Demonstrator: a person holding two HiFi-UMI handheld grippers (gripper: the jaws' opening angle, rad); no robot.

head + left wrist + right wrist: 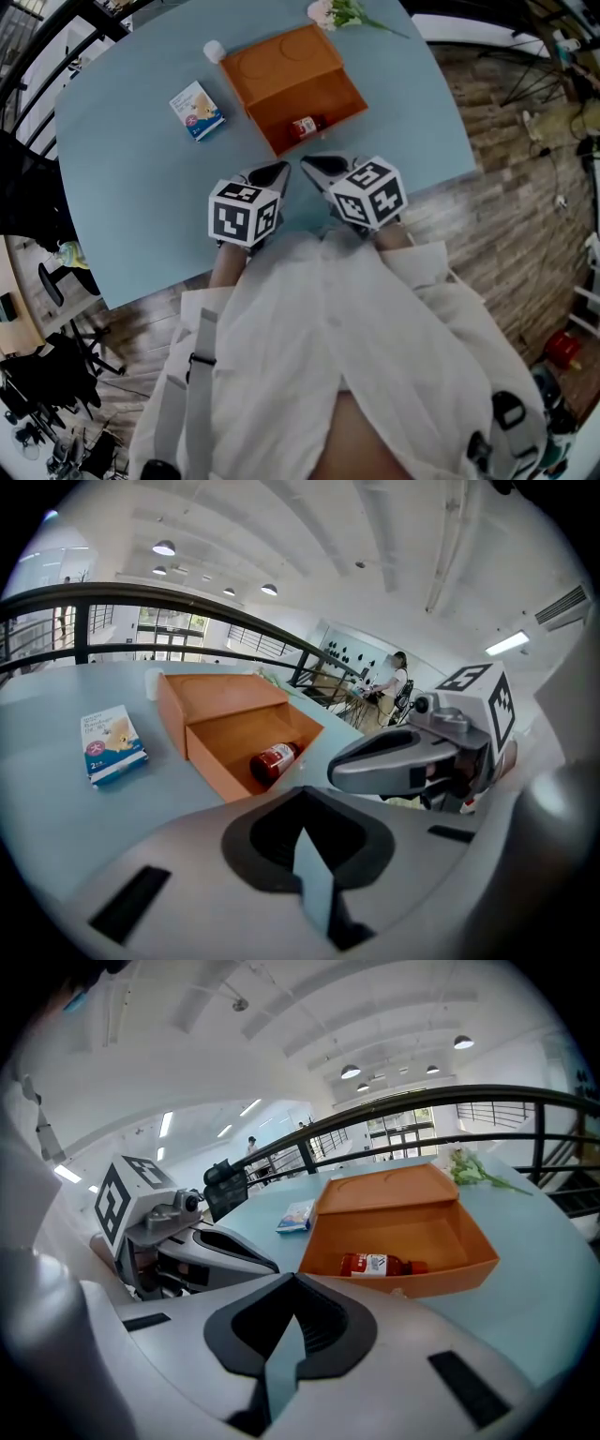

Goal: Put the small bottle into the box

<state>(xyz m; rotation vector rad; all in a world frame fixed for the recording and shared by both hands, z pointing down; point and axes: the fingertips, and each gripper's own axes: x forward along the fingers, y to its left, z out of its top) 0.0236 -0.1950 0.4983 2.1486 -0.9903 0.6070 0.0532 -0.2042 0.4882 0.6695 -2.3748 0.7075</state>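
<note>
Both grippers hang empty over the near edge of the table. The left gripper has its jaws pressed together, and the right gripper looks the same, tips meeting. The one bottle lies on its side inside the one open orange box. One carton sits left of the box. The flowers are cut off, and the bottle's label is too small to read.

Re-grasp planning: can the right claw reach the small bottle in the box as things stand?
Probably yes. The box is open, lid folded back, nothing covering the small bottle lying inside. Only the near wall stands before the right claw, which is shut and would have to open first.
</note>
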